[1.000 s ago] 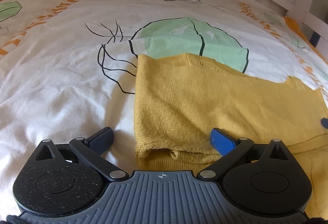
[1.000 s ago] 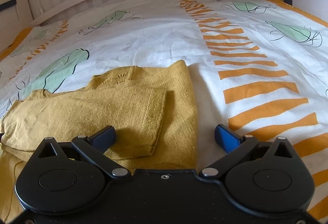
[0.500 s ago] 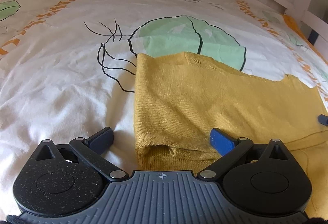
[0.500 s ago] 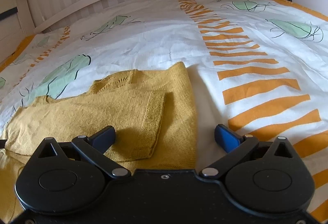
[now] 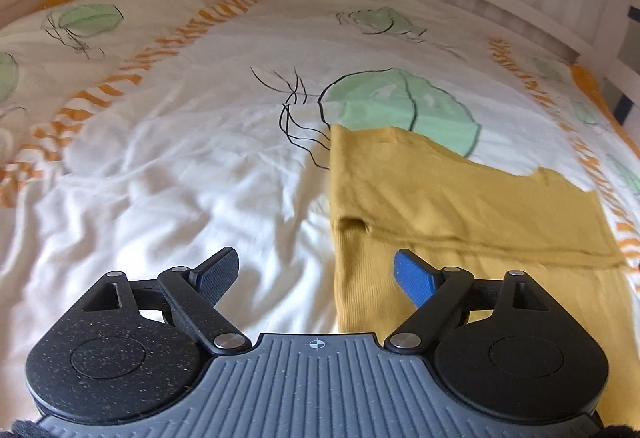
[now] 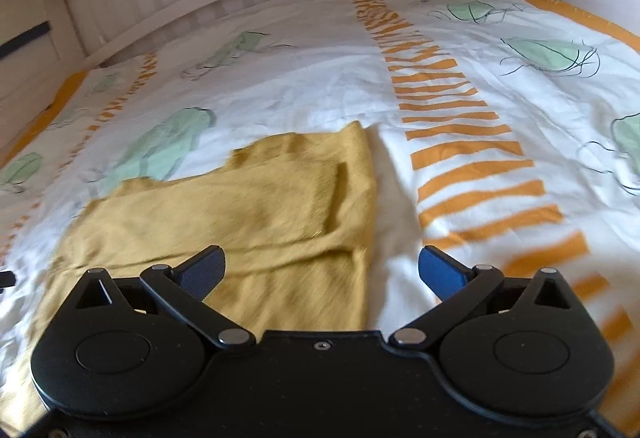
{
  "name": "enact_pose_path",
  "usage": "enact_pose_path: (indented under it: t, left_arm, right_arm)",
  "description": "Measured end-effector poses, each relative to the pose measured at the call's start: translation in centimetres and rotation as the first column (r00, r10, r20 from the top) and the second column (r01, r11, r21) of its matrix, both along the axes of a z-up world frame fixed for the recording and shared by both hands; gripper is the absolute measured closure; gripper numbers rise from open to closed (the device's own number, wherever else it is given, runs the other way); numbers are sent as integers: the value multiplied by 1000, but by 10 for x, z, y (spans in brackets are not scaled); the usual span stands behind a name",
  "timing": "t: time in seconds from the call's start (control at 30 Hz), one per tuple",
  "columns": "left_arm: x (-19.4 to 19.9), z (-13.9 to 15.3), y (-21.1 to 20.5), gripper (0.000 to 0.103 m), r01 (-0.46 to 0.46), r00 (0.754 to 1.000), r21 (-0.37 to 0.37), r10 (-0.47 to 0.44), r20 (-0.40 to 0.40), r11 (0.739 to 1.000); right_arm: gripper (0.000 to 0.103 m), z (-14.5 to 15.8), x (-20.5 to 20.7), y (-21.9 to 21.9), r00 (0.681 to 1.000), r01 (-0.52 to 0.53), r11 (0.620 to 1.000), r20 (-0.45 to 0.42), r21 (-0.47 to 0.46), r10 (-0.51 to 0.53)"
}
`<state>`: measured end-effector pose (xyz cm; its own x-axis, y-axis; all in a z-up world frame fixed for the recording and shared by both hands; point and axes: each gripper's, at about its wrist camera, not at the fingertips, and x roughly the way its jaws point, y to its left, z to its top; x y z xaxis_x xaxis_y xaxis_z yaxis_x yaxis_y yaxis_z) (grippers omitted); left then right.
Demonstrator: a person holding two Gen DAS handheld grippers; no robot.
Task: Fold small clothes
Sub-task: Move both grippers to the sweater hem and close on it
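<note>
A bed covered by a white duvet printed with green leaf shapes and orange stripe bands, seen from two hand-held grippers that point down at it.

On the left, the left gripper hangs above bare duvet. Its jaws are closing, with nothing between them; the blue pad sits over the near left edge of the garment without pinching it.

In the middle lies a mustard-yellow knitted sweater, flat on the duvet and already partly folded: both sleeves are laid across the body, one hem forming a straight line across it, and a ribbed band shows nearer the cameras.

On the right, the right gripper hangs above the sweater, its jaws spread wide and holding nothing. A folded-in sleeve cuff lies ahead of it, and the sweater's right edge runs between the two pads.

The knit looks light, soft and floppy, likely to sag and to stretch if pulled from one point. It is not fragile or slippery. The best hold is probably the two near corners of the ribbed hem, one per gripper, pinching all layers together.
</note>
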<state>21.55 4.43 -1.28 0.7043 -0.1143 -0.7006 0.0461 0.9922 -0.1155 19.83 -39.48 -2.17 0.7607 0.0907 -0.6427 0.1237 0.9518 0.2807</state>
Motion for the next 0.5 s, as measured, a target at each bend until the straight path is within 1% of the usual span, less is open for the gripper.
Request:
enact_pose_path:
  t: [0.1,0.23,0.37,0.5]
  left_arm:
    - [-30,7,6,18,23,1000,-5,-23,-14,1000]
    - [-60,1,15,18,66,993,-15,-67,-92,998]
    - [-88,-11,22,18,96,983,7,-94,-156,995]
    - [-109,-18,26,18,124,972,12,-119,-201,992]
  right_arm:
    - [0,20,-31,8,999,-43,999,-5,18,43]
    - [0,38,-71,22,994,-105,994,-21,30,106]
    - [0,45,-102,31,988,-137,987,-64,82,143]
    - [0,43,-124,30,983,-114,984,-130,135,132]
